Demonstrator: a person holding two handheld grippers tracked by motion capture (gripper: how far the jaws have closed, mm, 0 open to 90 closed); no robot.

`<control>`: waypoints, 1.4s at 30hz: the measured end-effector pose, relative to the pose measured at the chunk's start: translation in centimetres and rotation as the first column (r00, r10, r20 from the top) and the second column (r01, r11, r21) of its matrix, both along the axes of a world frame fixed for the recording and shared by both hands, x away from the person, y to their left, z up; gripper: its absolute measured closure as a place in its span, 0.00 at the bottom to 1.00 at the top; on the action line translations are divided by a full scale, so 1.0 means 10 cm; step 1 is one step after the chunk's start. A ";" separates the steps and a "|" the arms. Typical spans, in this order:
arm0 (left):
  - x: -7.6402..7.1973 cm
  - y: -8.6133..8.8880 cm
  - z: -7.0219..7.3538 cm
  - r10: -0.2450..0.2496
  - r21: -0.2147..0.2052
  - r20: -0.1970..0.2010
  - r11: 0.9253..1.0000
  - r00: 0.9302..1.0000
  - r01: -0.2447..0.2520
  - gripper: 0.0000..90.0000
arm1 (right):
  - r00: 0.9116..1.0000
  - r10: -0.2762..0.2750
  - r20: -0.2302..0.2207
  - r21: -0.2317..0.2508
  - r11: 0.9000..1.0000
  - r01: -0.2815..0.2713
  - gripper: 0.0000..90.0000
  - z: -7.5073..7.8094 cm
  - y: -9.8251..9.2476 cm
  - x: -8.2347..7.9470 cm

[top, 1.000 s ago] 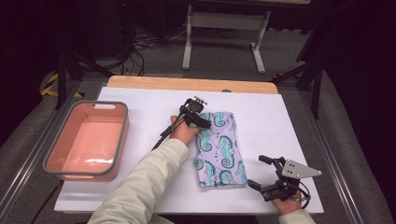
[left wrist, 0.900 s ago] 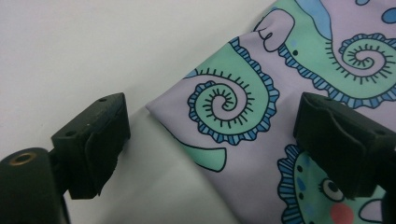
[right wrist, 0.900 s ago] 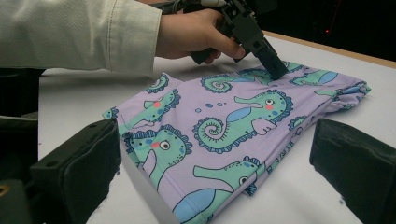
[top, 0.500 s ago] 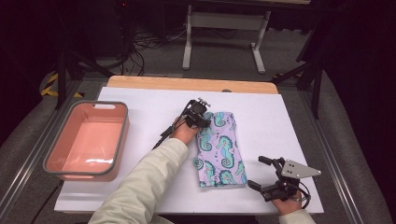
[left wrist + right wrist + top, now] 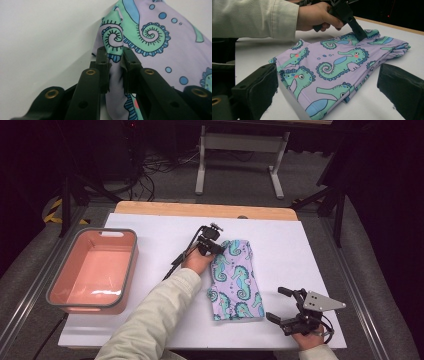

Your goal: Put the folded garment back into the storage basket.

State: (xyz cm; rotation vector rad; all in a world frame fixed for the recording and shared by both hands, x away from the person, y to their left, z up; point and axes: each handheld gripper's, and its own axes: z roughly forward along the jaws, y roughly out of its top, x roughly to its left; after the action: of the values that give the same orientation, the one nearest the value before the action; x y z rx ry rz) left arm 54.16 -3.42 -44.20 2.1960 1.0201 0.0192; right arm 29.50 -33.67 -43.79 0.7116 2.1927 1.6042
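Note:
A folded lilac cloth (image 5: 235,280) printed with green seahorses lies in the middle of the white table (image 5: 310,245). My left gripper (image 5: 219,249) is at the cloth's far left corner. Its jaws have just been closing, and in the left gripper view they are shut (image 5: 115,53) on a raised fold of the cloth (image 5: 155,37). My right gripper (image 5: 276,303) rests near the table's front edge, just right of the cloth, open and holding nothing. In the right gripper view the cloth (image 5: 332,62) lies ahead between its wide jaws, and the left gripper (image 5: 360,35) presses on the far corner.
A pink bin with a grey rim (image 5: 131,265) stands at the table's left side, and nothing lies in it. A wooden strip (image 5: 200,210) runs along the table's far edge. Cables and a metal stand lie on the floor beyond.
The left gripper's jaws went from wide to shut on the cloth's far left corner, bunching it slightly. Both hands stayed where they were.

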 end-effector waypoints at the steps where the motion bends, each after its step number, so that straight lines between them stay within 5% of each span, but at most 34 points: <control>1: 0.00 0.00 0.00 0.000 0.000 0.000 1.000 1.000 0.000 0.88 | 1.000 0.000 0.000 0.000 1.000 0.000 0.04 0.00 0.00 0.00; 12: -0.01 0.10 0.17 -0.034 -0.110 0.026 0.993 0.999 0.037 0.88 | 1.000 -0.006 0.005 0.000 1.000 0.006 0.04 0.01 0.00 0.00; 23: -0.19 0.14 0.52 -0.117 -0.192 0.152 0.971 0.981 0.145 0.88 | 1.000 -0.002 0.000 0.001 1.000 0.002 0.05 0.00 -0.01 0.00; 27: -0.26 0.16 0.66 -0.144 -0.217 0.202 0.958 0.969 0.187 0.88 | 1.000 -0.004 0.000 0.001 1.000 0.004 0.05 0.00 0.00 0.00; 30: -0.34 0.19 0.79 -0.175 -0.247 0.243 0.940 0.954 0.235 0.88 | 1.000 -0.006 -0.004 0.000 1.000 0.006 0.05 0.00 -0.01 0.00; 32: -0.36 0.19 0.82 -0.183 -0.246 0.258 0.937 0.949 0.248 0.88 | 1.000 -0.007 -0.003 0.000 1.000 0.007 0.05 0.00 -0.01 0.00; 36: -0.43 0.22 0.97 -0.214 -0.291 0.286 0.909 0.934 0.298 0.88 | 1.000 -0.006 -0.006 0.000 1.000 0.006 0.05 0.00 -0.01 0.00; 37: -0.43 0.22 0.97 -0.214 -0.291 0.286 0.909 0.934 0.298 0.88 | 1.000 -0.004 -0.007 0.001 1.000 0.004 0.05 0.00 -0.01 0.01; 38: -0.46 0.23 1.03 -0.228 -0.301 0.302 0.898 0.926 0.320 0.88 | 1.000 -0.003 -0.004 0.002 1.000 0.003 0.05 0.00 -0.01 0.01; 40: -0.48 0.24 1.06 -0.232 -0.305 0.309 0.894 0.922 0.327 0.88 | 1.000 -0.004 -0.004 0.007 1.000 0.004 0.05 0.00 -0.01 0.01; 42: -0.52 0.26 1.14 -0.249 -0.321 0.328 0.878 0.911 0.355 0.88 | 1.000 -0.006 -0.006 0.008 1.000 0.006 0.05 0.00 -0.02 0.01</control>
State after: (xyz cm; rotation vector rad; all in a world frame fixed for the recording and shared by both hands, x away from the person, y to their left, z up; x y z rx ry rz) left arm 48.99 -0.86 -32.84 1.9074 0.4642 -0.0111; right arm 29.58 -33.83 -43.80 0.7257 2.1870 1.6107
